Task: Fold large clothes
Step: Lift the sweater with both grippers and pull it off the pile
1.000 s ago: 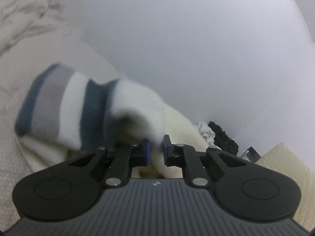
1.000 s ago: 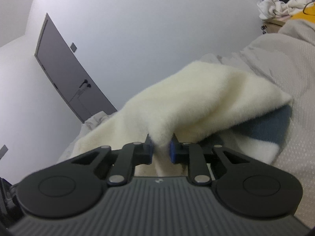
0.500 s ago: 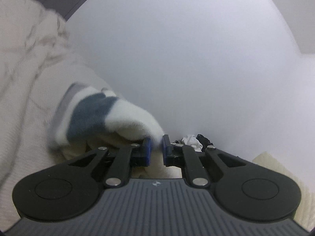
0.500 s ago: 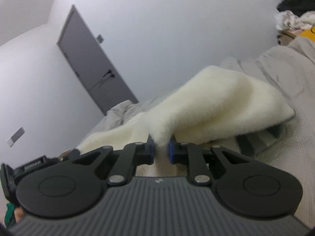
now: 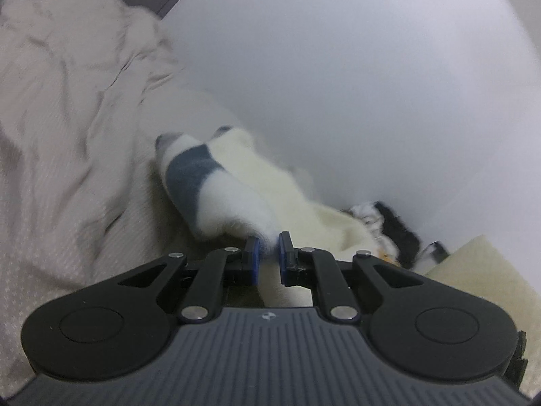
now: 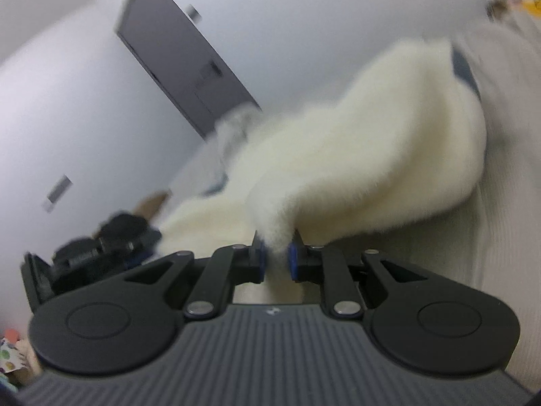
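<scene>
A fluffy cream fleece garment (image 5: 257, 182) with blue, grey and white stripes lies stretched over a bed. My left gripper (image 5: 268, 248) is shut on one edge of it, the fabric pinched between the blue pads. In the right wrist view the same fleece garment (image 6: 365, 169) rises in a thick fold, and my right gripper (image 6: 277, 248) is shut on another edge of it. The other gripper (image 6: 101, 240) shows blurred at the lower left of the right wrist view, beside the cloth. Both views are motion-blurred.
A rumpled pale bedspread (image 5: 67, 108) covers the bed around the garment. A heap of dark and white clothes (image 5: 389, 220) lies near the plain white wall. A grey door (image 6: 175, 61) stands in the wall. A cream cushion (image 5: 483, 270) sits at the right.
Both grippers have swung sideways with the fleece still pinched. The striped part now looks smaller and farther in the left view; the door has moved toward the centre in the right view.
</scene>
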`<state>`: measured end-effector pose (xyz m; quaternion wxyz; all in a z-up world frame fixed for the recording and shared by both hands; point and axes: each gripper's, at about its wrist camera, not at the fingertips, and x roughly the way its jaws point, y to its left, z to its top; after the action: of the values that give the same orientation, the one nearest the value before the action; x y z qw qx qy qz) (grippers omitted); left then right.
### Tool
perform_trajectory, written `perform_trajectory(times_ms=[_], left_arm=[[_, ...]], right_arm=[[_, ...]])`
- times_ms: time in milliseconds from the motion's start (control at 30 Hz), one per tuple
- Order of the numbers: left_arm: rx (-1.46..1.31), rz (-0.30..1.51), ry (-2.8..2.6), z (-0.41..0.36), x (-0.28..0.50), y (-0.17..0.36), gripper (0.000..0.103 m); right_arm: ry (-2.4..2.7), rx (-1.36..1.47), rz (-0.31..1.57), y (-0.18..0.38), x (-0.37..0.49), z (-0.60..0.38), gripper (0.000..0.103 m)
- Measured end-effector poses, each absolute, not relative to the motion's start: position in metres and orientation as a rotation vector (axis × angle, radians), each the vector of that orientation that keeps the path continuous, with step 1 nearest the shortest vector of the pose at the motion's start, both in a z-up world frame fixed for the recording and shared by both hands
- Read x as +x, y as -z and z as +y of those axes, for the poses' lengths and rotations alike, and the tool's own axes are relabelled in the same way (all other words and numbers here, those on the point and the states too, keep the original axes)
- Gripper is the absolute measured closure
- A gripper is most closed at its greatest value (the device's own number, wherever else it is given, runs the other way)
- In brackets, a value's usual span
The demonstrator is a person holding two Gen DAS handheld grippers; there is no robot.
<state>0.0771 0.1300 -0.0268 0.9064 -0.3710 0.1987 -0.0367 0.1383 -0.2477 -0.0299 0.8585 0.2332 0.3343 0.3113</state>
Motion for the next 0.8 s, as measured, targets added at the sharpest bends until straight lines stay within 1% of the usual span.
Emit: perform_trajectory(times_ms=[133,200,367,467,533,567,600,633,667,700,767,800], left_arm=[[-0.759,0.490,0.040,0.126,0.108,0.044,0.089],[-0.768,0.541,0.029,0.130,0.127,0.069,0.089],[-0.737,0.595,-0.032,0.128,0.155,0.090,0.087],[-0.669,0.674,-0.117,0.118,0.161,0.098,0.087],[-0.654,0.722,-0.155,0.119,0.166,0.107,0.086],[-0.664,0.742,-0.165,0.121,0.167,0.111,0.085],[-0.683,0.751,-0.167,0.123,0.165,0.114,0.084],[-0.701,0.751,-0.166,0.125,0.161,0.114,0.082],[-0.719,0.749,-0.166,0.127,0.158,0.114,0.081],[-0.732,0.747,-0.167,0.128,0.155,0.113,0.078],[-0.745,0.740,-0.169,0.128,0.149,0.111,0.071],[-0.749,0.737,-0.168,0.128,0.146,0.110,0.064]], right_arm=[[-0.605,0.490,0.817,0.050,0.156,-0.233,0.084],[-0.583,0.502,0.866,0.062,0.166,-0.227,0.084],[-0.526,0.562,0.979,0.094,0.190,-0.216,0.084],[-0.528,0.573,0.994,0.097,0.186,-0.207,0.083],[-0.531,0.556,0.984,0.094,0.182,-0.203,0.080],[-0.531,0.563,0.983,0.093,0.181,-0.202,0.074],[-0.527,0.580,0.985,0.092,0.181,-0.203,0.066],[-0.525,0.601,0.986,0.093,0.180,-0.203,0.061],[-0.527,0.620,0.986,0.092,0.178,-0.205,0.055],[-0.533,0.630,0.978,0.090,0.178,-0.204,0.052],[-0.540,0.623,0.941,0.080,0.172,-0.209,0.052],[-0.529,0.620,0.919,0.077,0.170,-0.211,0.052]])
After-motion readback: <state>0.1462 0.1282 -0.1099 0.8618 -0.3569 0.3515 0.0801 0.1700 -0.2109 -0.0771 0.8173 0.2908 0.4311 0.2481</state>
